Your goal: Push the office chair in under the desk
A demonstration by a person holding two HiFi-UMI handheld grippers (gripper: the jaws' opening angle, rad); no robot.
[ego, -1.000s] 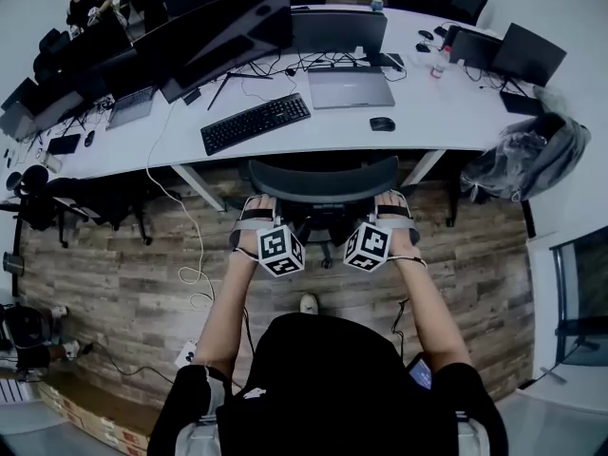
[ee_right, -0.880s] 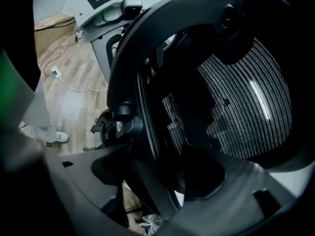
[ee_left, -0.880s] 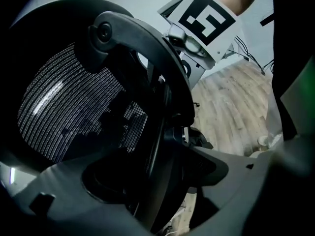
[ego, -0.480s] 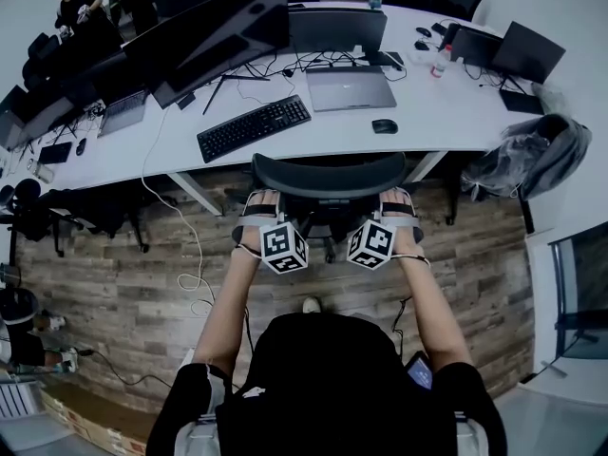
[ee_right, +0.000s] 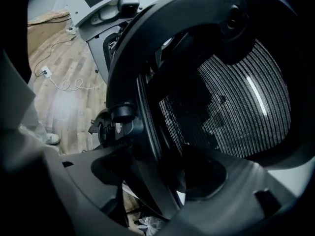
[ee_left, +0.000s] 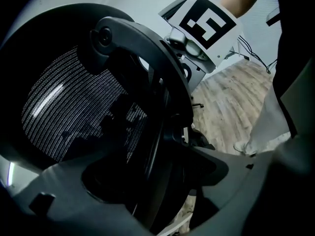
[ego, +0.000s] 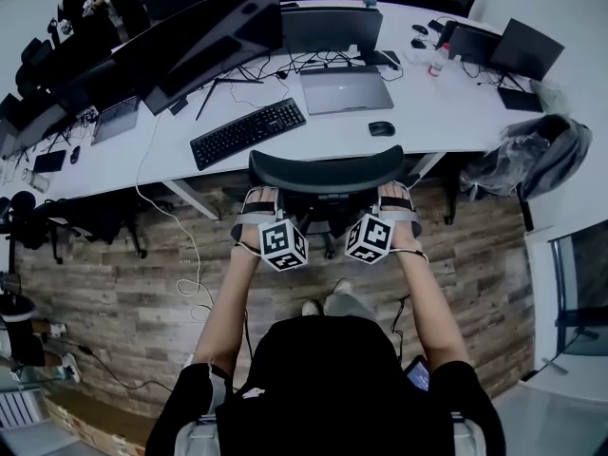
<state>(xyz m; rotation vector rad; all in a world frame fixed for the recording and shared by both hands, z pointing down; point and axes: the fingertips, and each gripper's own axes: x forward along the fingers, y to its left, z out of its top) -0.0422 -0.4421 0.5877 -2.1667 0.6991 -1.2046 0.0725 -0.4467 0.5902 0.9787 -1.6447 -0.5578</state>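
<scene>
The black mesh office chair [ego: 323, 174] stands at the white desk [ego: 446, 112], its seat under the desk edge and its curved backrest facing me. In the head view my left gripper [ego: 258, 202] holds the backrest's left rim and my right gripper [ego: 394, 198] its right rim. The left gripper view has the black backrest frame [ee_left: 147, 58] running between the jaws of the left gripper [ee_left: 162, 166], mesh to the left. In the right gripper view the frame [ee_right: 123, 82] passes between the jaws of the right gripper [ee_right: 157, 176] the same way. Both look shut on it.
On the desk are a keyboard [ego: 249, 131], a closed laptop [ego: 347, 88], a mouse [ego: 381, 128] and monitors [ego: 209, 41]. A grey bag [ego: 527, 155] sits to the right of the chair. A cable [ego: 190, 264] trails over the wood floor at left. My shoes [ego: 328, 307] are behind the chair.
The chair and both grippers have moved slightly forward toward the desk. My feet have stepped forward behind the chair.
</scene>
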